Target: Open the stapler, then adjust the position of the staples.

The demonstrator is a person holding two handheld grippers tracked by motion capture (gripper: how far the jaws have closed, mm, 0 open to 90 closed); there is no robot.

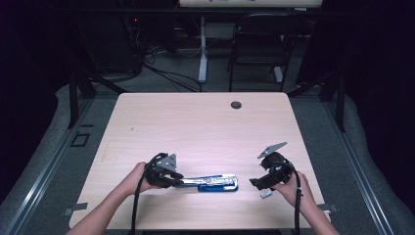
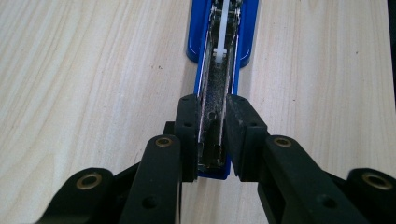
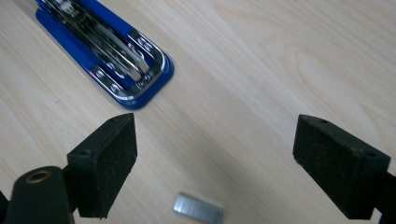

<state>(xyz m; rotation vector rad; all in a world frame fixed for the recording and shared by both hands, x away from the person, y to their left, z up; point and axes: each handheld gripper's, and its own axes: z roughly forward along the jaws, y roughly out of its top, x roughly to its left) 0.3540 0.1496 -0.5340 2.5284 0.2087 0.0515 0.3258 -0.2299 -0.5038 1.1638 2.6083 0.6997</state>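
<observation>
Near the table's front edge, my left gripper [image 2: 211,135] clamps the opened blue stapler [image 2: 219,60] while my right gripper [image 3: 215,154], jaws wide, hovers over the unloaded staple strip [image 3: 198,208].

No text, label, brand or number could be read on anything in these views.

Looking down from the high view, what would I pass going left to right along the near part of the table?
Person's left hand → left gripper, jaws clamped on the blue stapler → bare wooden table → right gripper → strip of staples → person's right hand.
</observation>
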